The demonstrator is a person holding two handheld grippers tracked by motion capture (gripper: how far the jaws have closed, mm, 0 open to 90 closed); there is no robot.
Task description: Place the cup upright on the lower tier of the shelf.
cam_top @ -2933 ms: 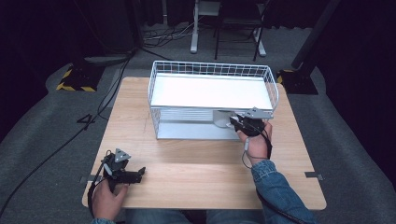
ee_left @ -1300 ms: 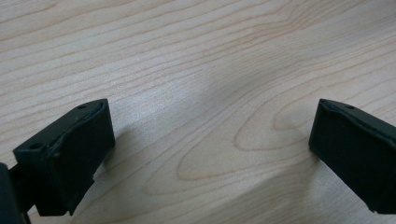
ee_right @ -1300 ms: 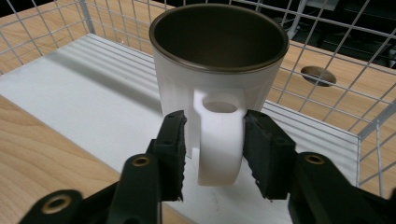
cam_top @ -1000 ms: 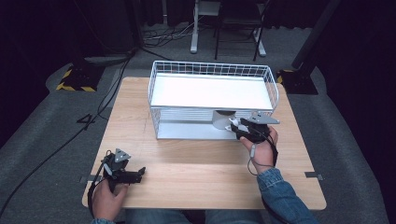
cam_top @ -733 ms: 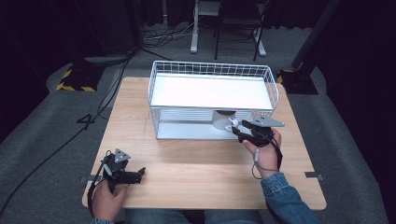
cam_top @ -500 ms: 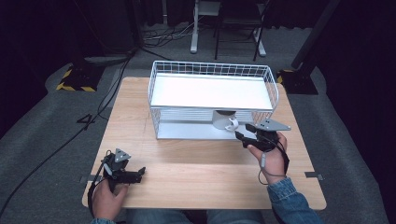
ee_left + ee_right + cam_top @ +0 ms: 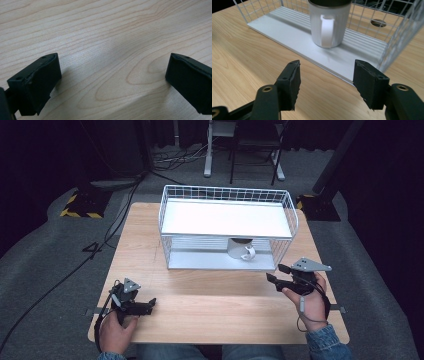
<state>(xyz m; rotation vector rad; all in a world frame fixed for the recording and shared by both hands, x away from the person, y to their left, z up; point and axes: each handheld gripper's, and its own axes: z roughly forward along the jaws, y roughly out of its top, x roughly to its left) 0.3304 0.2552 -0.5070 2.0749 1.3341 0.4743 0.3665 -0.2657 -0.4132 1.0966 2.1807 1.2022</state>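
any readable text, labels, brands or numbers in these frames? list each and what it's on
None readable.
The mug on the lower shelf of the wire rack shows a plain silver wall and a white handle, no print.
The right gripper and the left gripper have bare black jaws, no markings.
The table shows wood grain alone.
The yellow-black hazard stripes on the floor are a pattern, not text.

Wooden table (image 7: 210, 295) under wire rack (image 7: 227, 227)
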